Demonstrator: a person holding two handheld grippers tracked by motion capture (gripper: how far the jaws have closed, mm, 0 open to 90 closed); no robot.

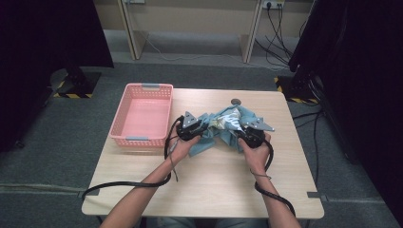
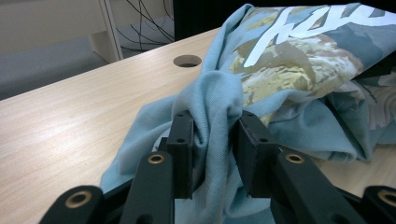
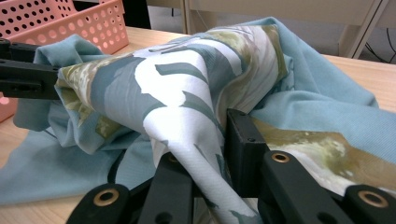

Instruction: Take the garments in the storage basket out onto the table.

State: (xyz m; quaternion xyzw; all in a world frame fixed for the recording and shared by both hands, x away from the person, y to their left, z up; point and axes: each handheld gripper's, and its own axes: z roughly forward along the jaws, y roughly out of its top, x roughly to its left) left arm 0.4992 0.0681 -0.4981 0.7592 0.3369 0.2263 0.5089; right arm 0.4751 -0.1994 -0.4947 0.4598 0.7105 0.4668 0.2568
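Crumpled blue shirt (image 1: 223, 126) mid-desk (image 1: 199, 185), right of pink basket (image 1: 142, 114). Left gripper (image 2: 210, 140) clamped on a bunched fold of plain blue fabric, fingers (image 2: 181, 144) pressing it from both sides. Right gripper (image 3: 205, 154) closed on a printed fold, cloth draped over one of the fingers (image 3: 245, 149). Between the two grippers, printed part lifted off the desk, rest lying on the wood.
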